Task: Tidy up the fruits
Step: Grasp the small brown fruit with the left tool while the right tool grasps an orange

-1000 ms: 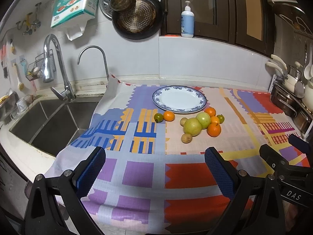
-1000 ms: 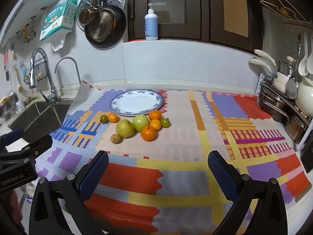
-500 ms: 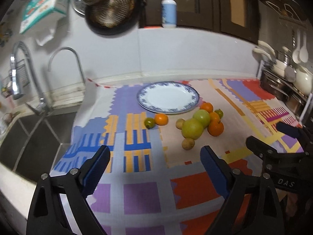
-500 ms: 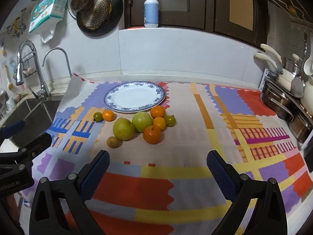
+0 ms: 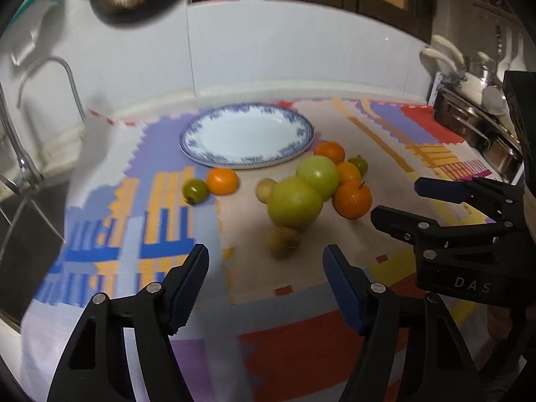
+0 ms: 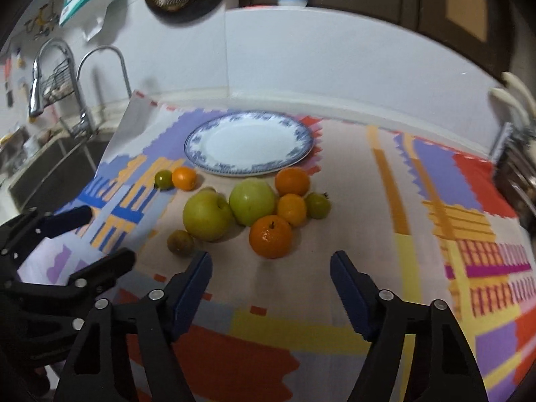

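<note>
Both hand-held grippers nearer, closing empty, fruits [image 6: 251, 207] just ahead

Fruit cluster [image 6: 254, 211] set on cloth-covered counter [image 6: 351, 221], ahead of both pairs of jaws. Plate [image 6: 249, 142] placed behind cluster, just beyond it. Two small fruits [image 6: 176, 178] laid apart, left of cluster, near plate rim. Sink [image 6: 57, 164] found far left of jaws. Pots [image 5: 475, 124] ranged far right, at counter edge.

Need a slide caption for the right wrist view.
Right tongs, empty and closing, near the big orange in the fruit cluster before the empty blue-rimmed plate.
</note>
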